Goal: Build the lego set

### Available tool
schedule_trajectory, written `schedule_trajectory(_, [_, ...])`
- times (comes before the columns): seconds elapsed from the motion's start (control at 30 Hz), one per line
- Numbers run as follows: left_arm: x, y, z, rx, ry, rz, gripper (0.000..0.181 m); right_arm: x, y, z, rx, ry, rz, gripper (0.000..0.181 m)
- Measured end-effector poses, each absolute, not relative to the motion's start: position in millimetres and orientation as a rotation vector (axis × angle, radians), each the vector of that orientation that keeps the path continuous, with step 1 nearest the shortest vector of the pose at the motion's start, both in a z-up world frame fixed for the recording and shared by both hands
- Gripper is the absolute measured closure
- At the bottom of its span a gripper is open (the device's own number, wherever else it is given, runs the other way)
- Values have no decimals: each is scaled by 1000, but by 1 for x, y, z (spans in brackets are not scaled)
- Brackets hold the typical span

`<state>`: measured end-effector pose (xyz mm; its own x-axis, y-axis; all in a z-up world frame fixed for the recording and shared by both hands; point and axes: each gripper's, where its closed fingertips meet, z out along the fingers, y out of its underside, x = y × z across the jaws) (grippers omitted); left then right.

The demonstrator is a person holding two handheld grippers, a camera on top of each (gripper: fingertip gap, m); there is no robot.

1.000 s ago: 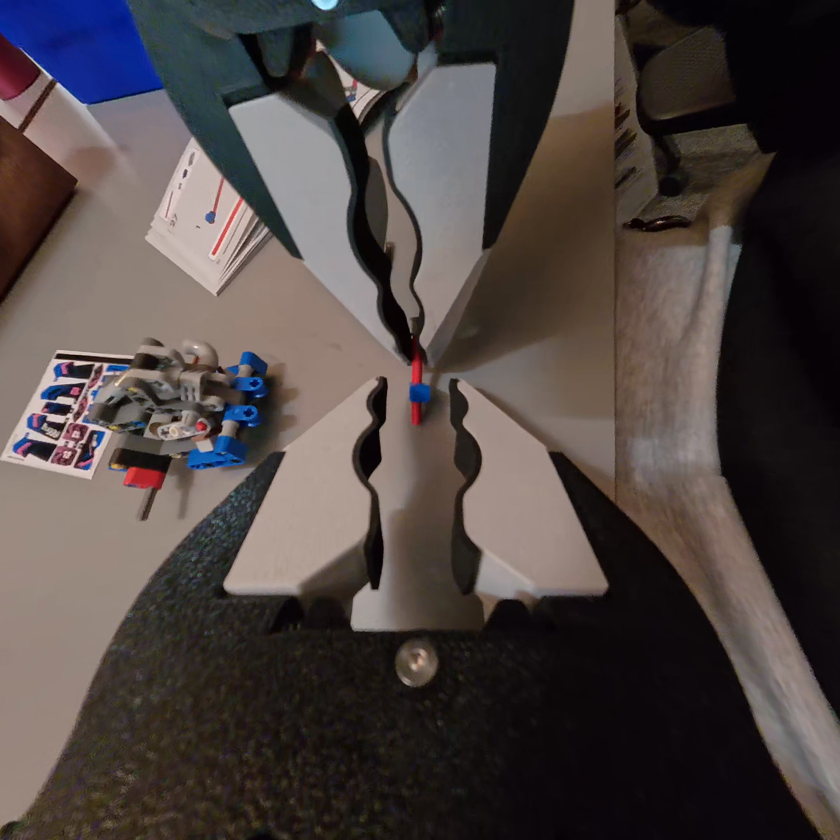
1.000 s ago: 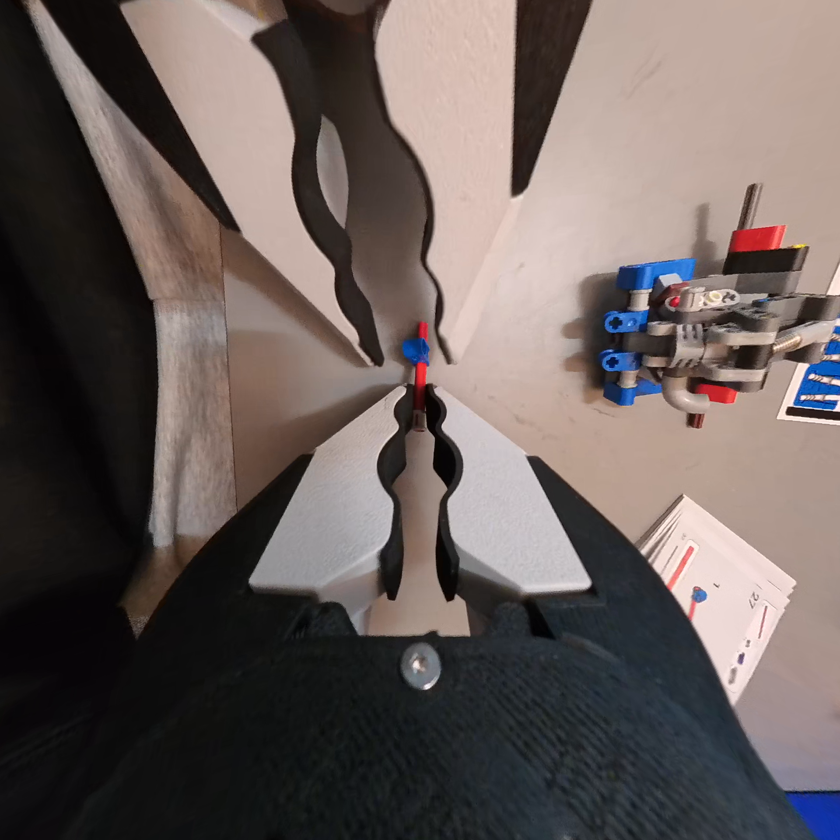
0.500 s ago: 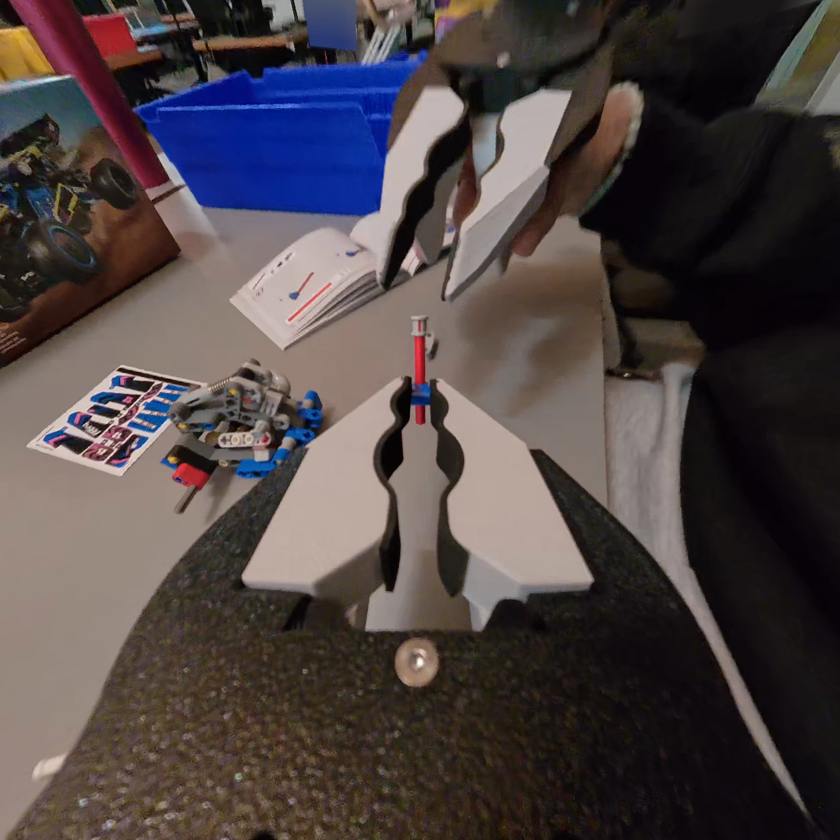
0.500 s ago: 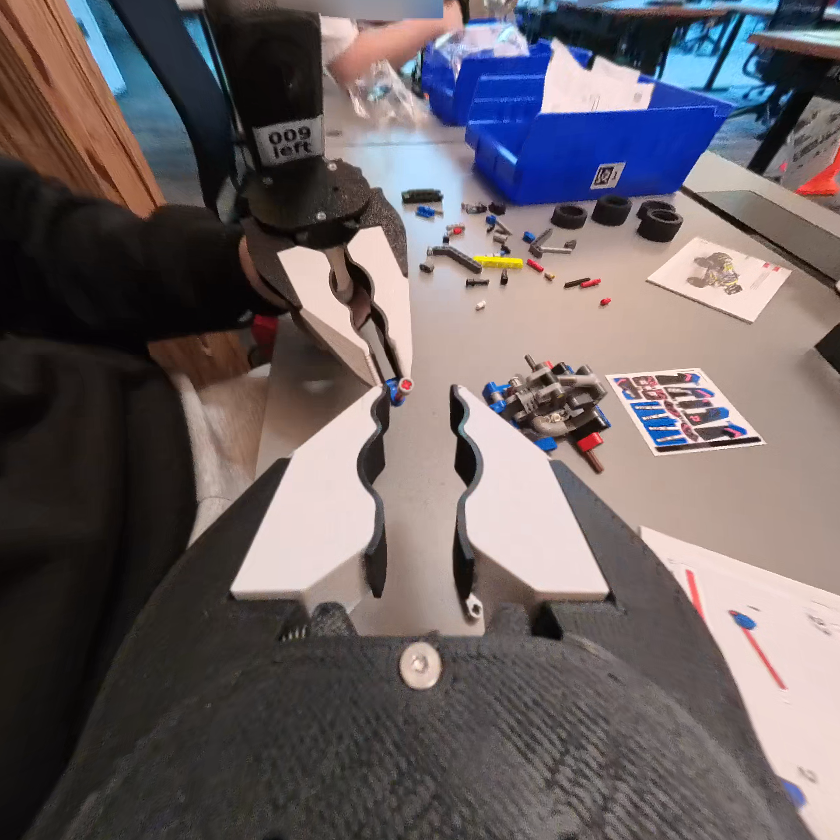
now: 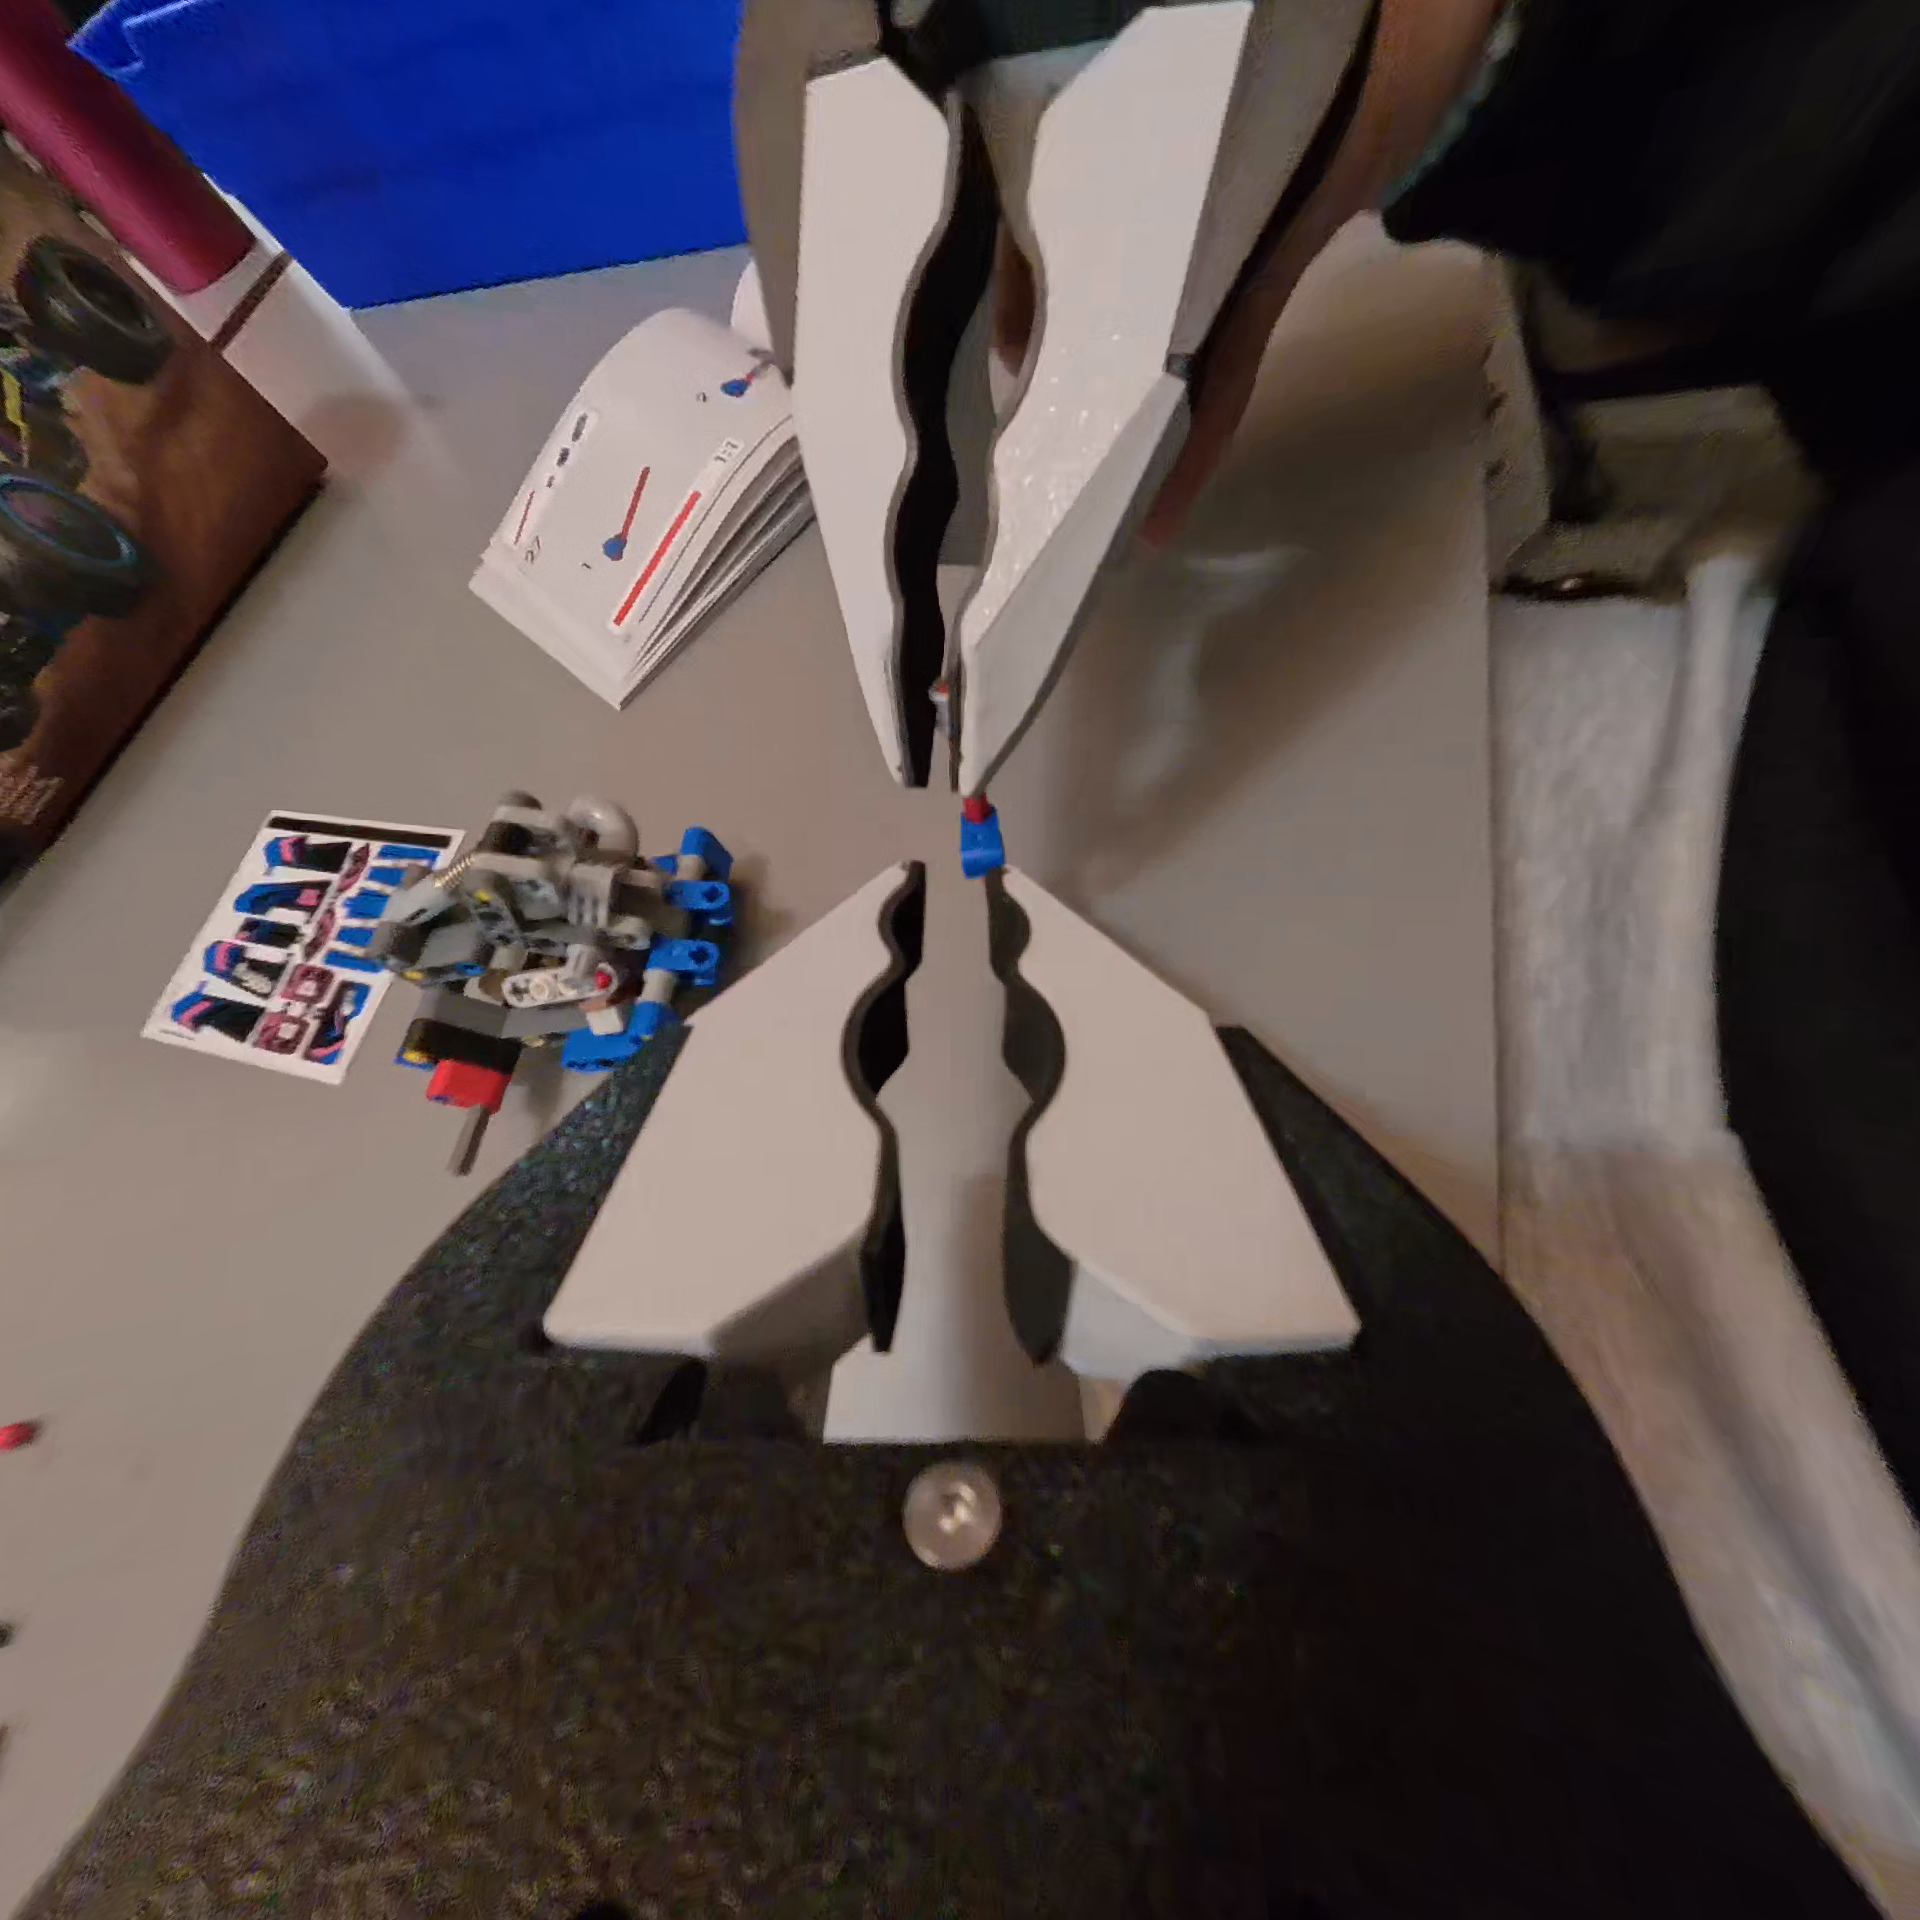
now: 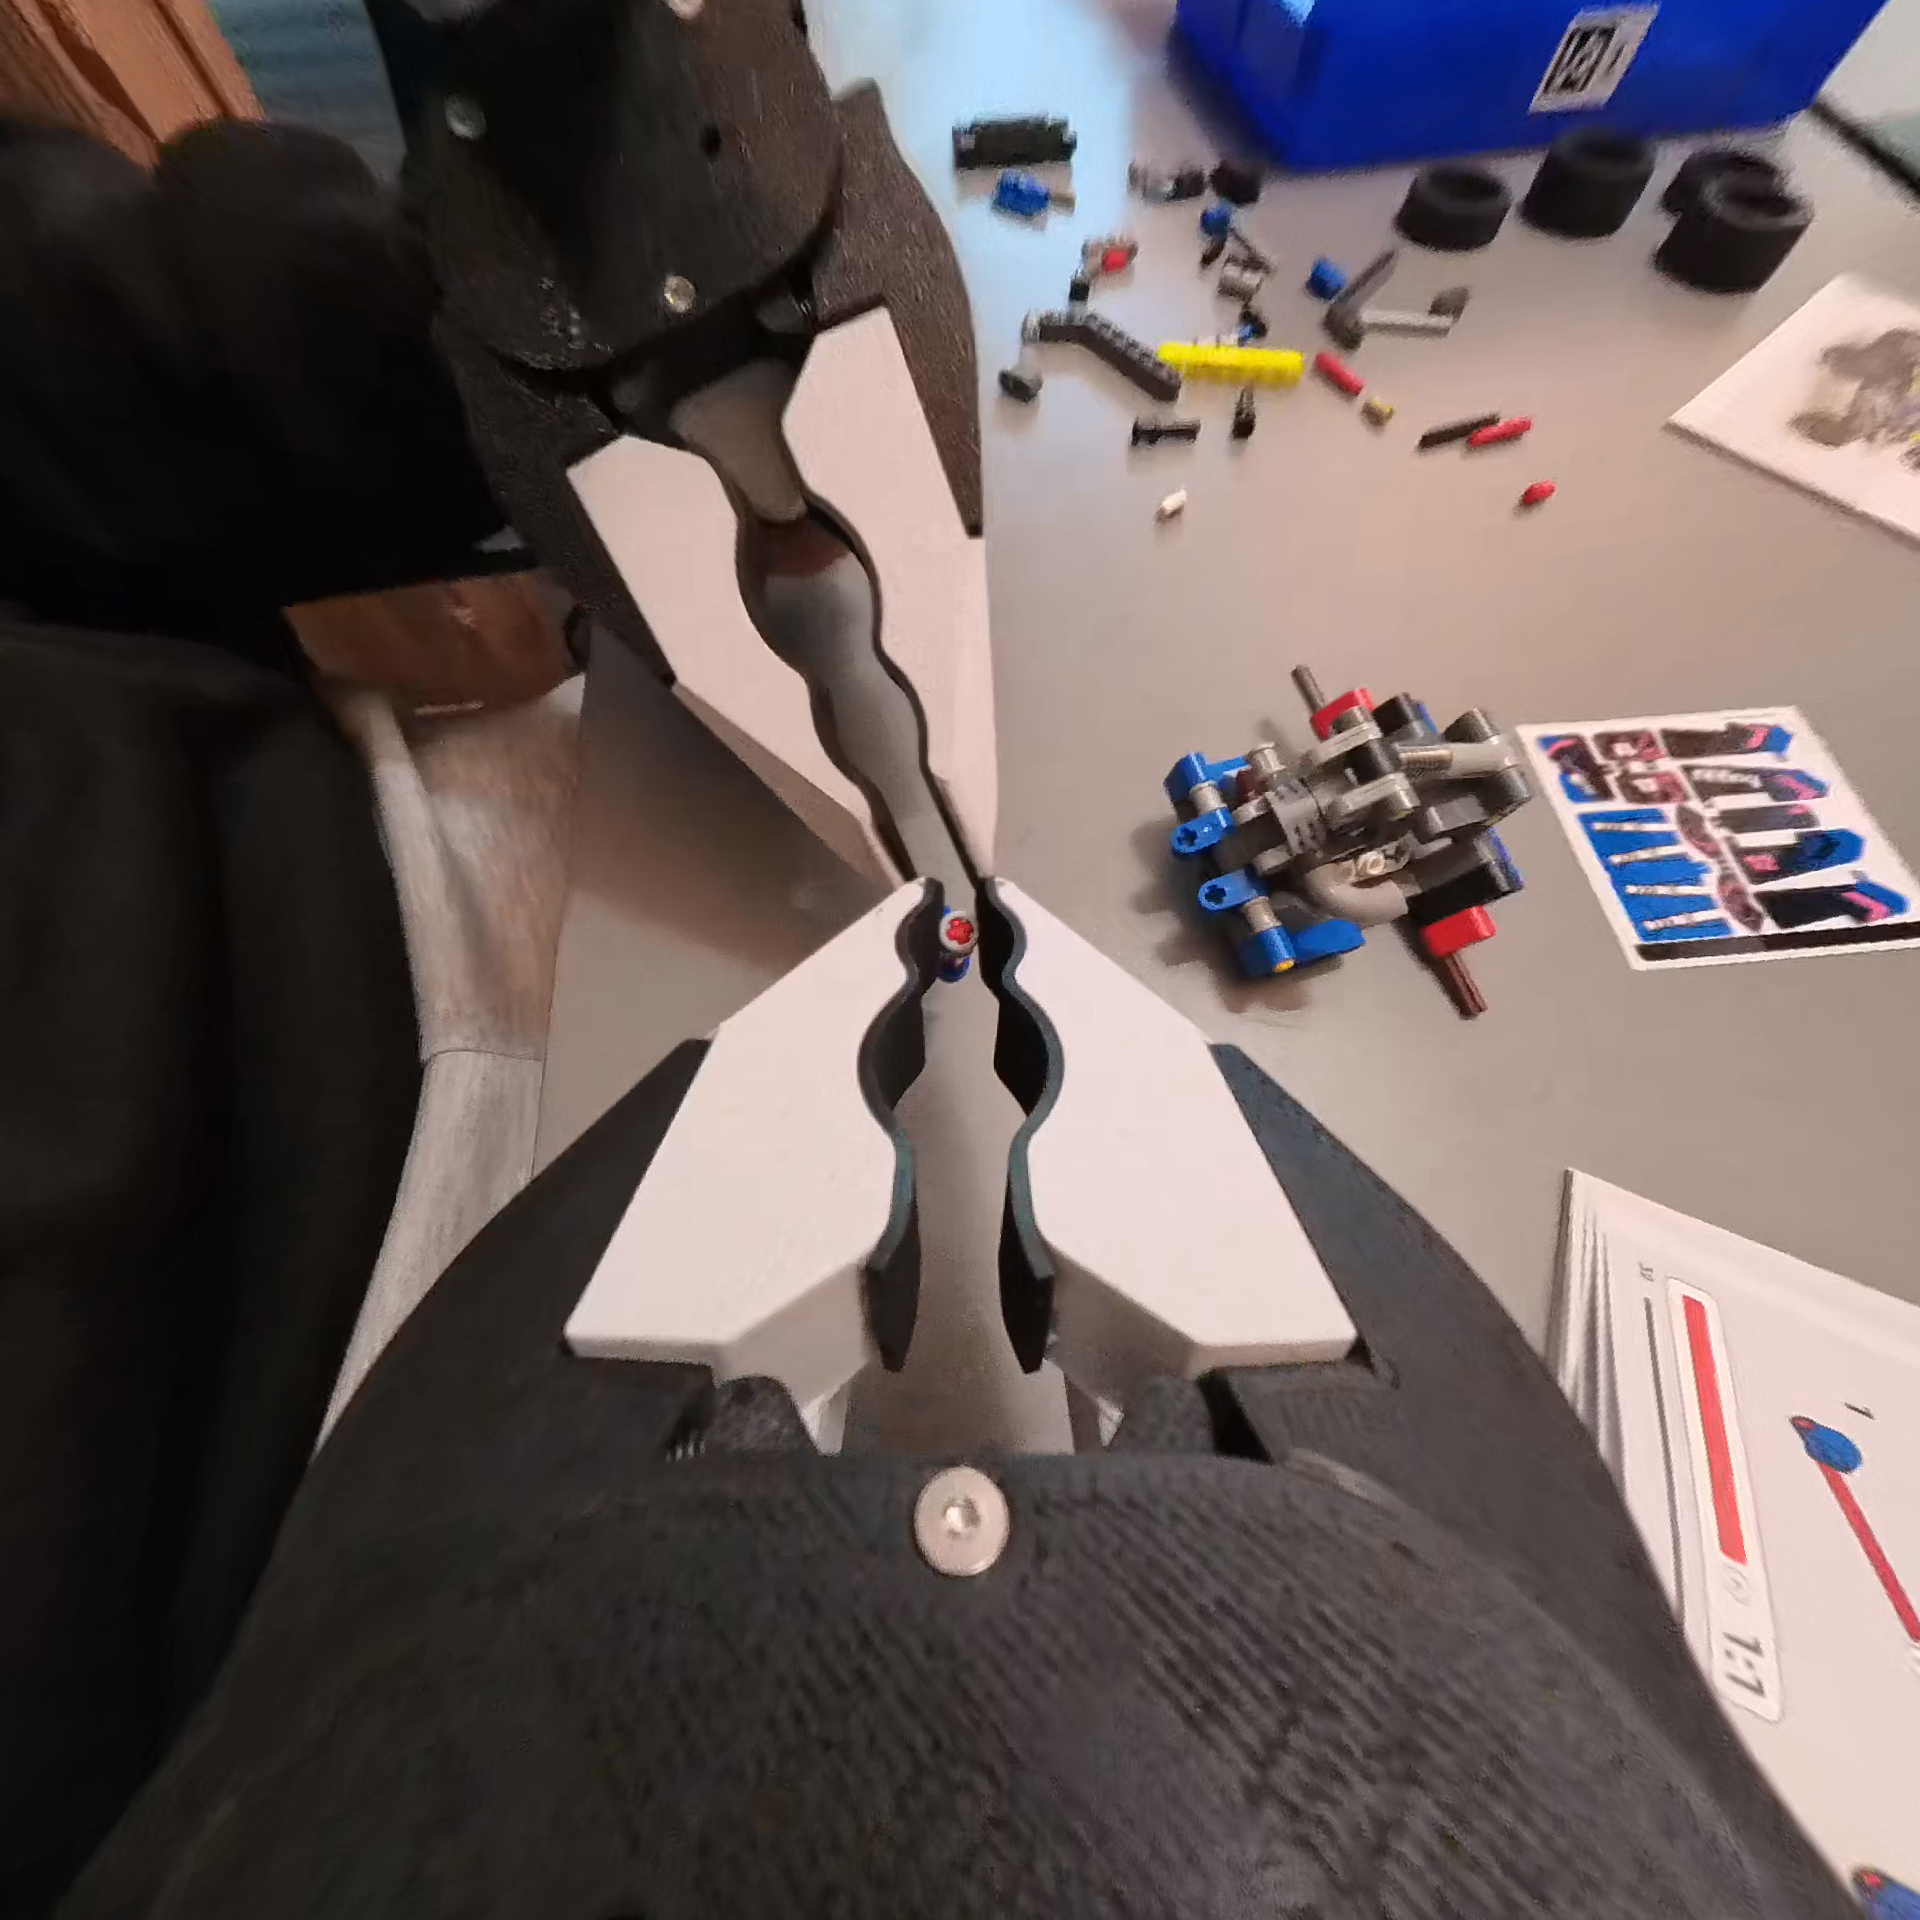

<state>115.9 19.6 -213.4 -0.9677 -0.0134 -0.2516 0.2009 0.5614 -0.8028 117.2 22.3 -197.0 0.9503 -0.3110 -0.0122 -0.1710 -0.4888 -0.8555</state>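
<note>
Half-built model on worktop, right of both tongs' tips in right wrist view. Sticker sheet just beside model, on its far side from the tongs. Loose parts scattered well behind model; tyres farther back, before bin. Open booklet near right, at worktop edge. Second leaflet far right. Left tongs and right tongs tip to tip above worktop's near edge, small axle piece between them, possibly touching both. Box far left in left wrist view.
</note>
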Motion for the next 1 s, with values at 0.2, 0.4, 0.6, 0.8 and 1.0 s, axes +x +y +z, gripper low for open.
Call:
schedule_trajectory(0.2, [114,20,-225,127,2604,-1298,162,127,28,-212,-2171,419,-138,176])
schedule_trajectory(0.4, [120,19,-228,-15,2604,-1319,171,132,30,-213,-2135,461,-152,177])
schedule_trajectory(0.6, [120,18,-232,-67,2705,-1336,176,126,34,-212,-2100,422,-129,177])
schedule_trajectory(0.8, [119,24,-233,12,2755,-1271,177,124,41,-212,-2144,366,-181,176])
schedule_trajectory(1.0, [119,28,-234,18,2763,-1284,177,124,45,-213,-2160,337,-200,176])
